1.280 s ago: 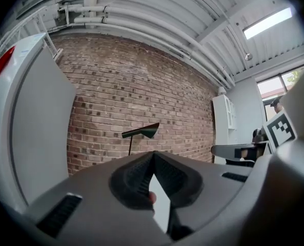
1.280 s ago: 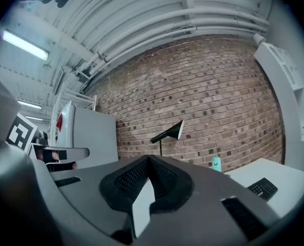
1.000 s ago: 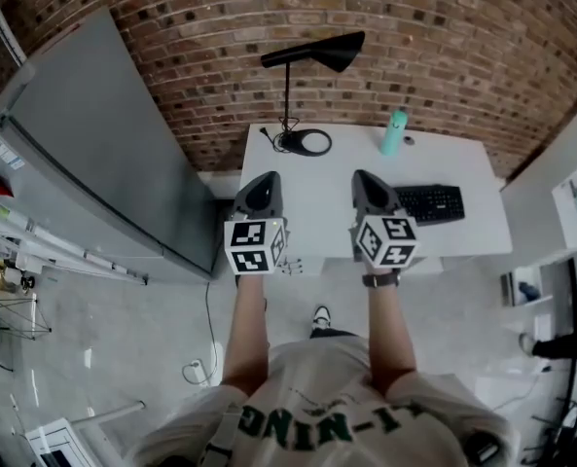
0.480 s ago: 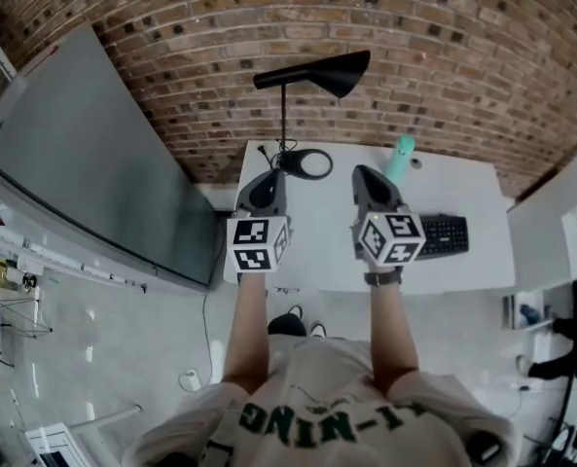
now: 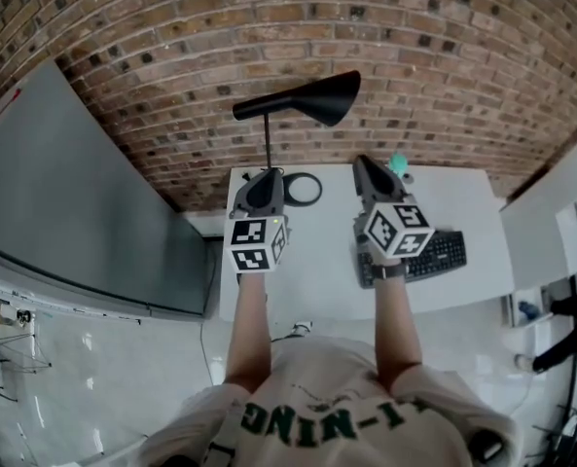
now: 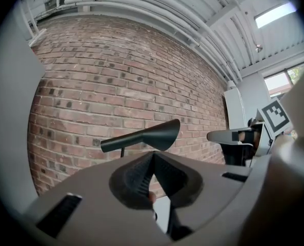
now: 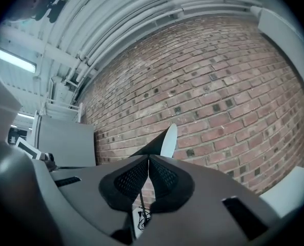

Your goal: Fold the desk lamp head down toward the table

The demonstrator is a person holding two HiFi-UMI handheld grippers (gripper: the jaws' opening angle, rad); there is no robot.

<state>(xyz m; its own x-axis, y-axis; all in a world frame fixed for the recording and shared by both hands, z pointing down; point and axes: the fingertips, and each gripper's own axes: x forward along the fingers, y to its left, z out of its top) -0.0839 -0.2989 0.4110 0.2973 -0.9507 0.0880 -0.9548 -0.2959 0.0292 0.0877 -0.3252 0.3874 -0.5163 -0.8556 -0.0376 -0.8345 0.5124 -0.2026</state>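
A black desk lamp stands at the back left of the white table [image 5: 473, 197]. Its cone head [image 5: 312, 98] sits level atop a thin upright pole [image 5: 267, 142] above a ring base [image 5: 306, 189]. My left gripper [image 5: 260, 189] hovers beside the pole, below the head, shut and empty. My right gripper [image 5: 372, 173] is to the right of the base, shut with nothing in it. The left gripper view has the lamp head [image 6: 152, 136] just above the closed left gripper [image 6: 153, 155]. In the right gripper view the lamp head [image 7: 164, 142] is beyond the closed right gripper [image 7: 148, 159].
A black keyboard [image 5: 429, 255] lies on the table under my right forearm. A teal bottle [image 5: 399, 163] stands at the back next to the right gripper. A brick wall [image 5: 444, 56] backs the table. A grey panel [image 5: 64, 202] stands to the left.
The person has stepped up to the table. Both grippers moved forward over it toward the lamp, still shut. The lamp has not moved.
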